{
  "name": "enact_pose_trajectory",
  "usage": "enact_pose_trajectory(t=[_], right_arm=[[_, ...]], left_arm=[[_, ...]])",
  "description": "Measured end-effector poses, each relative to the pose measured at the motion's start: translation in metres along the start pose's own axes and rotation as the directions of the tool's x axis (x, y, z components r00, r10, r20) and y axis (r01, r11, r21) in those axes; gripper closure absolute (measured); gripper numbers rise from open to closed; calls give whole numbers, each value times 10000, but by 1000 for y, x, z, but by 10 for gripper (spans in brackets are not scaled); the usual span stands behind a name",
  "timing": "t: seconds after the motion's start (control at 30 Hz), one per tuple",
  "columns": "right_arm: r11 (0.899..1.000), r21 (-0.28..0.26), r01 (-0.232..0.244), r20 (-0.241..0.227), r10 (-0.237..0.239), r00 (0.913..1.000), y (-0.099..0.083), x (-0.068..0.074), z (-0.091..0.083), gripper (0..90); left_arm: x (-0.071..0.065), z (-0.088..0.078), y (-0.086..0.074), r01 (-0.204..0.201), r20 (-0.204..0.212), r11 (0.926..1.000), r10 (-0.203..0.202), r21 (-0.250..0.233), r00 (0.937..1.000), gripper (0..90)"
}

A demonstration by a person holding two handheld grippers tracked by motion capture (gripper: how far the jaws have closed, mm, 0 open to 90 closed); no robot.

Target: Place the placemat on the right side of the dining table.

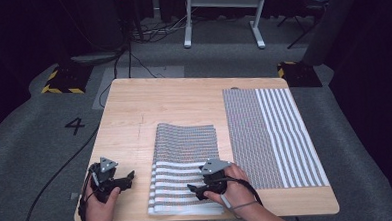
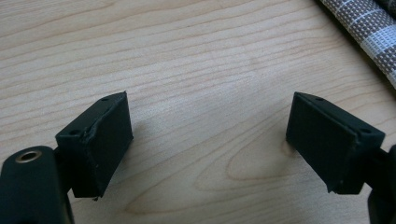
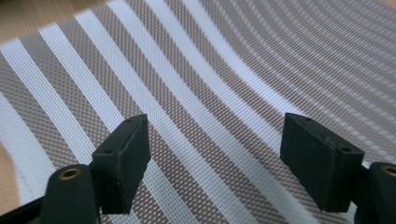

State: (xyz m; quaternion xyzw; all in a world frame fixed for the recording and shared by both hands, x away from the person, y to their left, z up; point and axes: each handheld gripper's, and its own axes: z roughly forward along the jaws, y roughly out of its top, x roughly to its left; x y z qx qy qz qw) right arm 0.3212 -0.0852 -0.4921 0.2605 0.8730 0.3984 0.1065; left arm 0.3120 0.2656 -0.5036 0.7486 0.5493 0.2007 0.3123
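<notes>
Over folded mat's (image 1: 185, 161) near edge, right tongs (image 1: 193, 190) agape.

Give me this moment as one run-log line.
left gripper: open, over bare table | right gripper: open, nothing gripped, over folded striped mat | flat mat: at right

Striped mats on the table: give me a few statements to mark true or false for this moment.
1. Two striped mats lie on the table. True.
2. The right gripper clamps the middle mat. False: its jaws stand open above the mat.
3. The left gripper is over bare wood. True.
4. The right-hand mat is rolled up. False: it lies flat.
</notes>
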Motion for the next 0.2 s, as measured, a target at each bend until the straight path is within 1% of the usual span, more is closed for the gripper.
enact_pose_trajectory(t=[0.03, 0.07, 0.1, 0.17, 0.2], right_arm=[[9999, 46, -90, -12, 90, 10000, -3, 1, 4, 247], [10000, -22, 5, 5, -5, 10000, -6, 1, 7, 233], [9996, -164, 246, -2, -246, 9997, -7, -1, 9, 230], [9996, -201, 179, -55, -180, 9998, -7, -1, 9, 229], [9994, -161, 316, -17, -316, 9995, -7, -2, 9, 224]], left_arm=[[0, 0, 0, 0, -2, 10000, 0, 0, 10000, 146], [0, 0, 0, -2, -7, 10000, 2, 1, 10000, 146], [0, 0, 0, -3, -9, 10000, 3, 1, 10000, 146], [0, 0, 0, -1, -7, 10000, 1, 1, 10000, 146], [0, 0, 0, 2, 3, 10000, -2, -1, 10000, 146]])
